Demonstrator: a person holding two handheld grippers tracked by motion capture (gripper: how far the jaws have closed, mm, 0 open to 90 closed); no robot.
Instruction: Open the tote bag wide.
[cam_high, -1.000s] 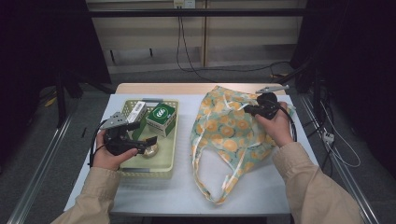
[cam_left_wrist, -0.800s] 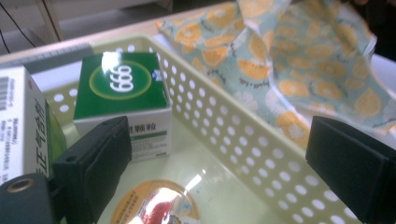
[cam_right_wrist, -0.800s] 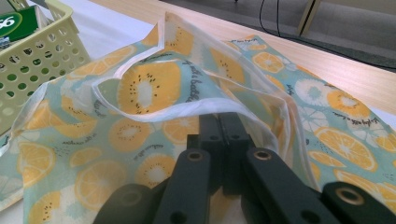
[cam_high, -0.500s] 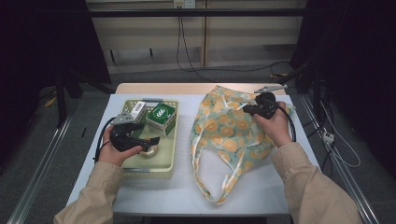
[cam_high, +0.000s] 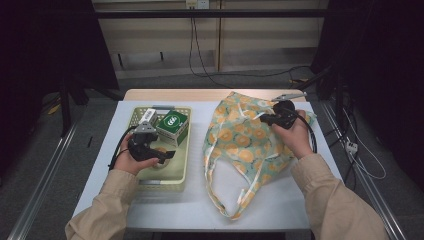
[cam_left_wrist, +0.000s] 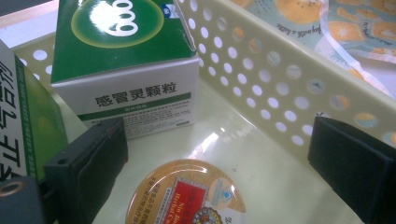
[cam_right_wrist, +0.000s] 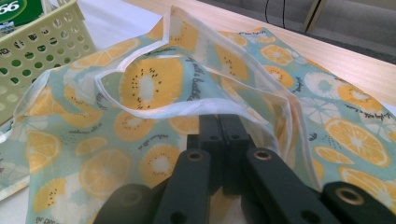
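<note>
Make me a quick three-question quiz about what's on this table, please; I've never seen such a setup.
1. True or false: the left gripper has its jaws open over the round tin in the basket.
2. What does the right gripper pinch?
A. a box
B. the fruit-print bag
C. a cable
3. What colour is the top of the box standing beyond the tin?

Key
1. True
2. B
3. Green

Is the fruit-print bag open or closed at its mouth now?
Partly open. The right gripper, jaws shut on the bag, lifts one layer of its rim, so a gap shows under that edge in the right gripper view.
</note>
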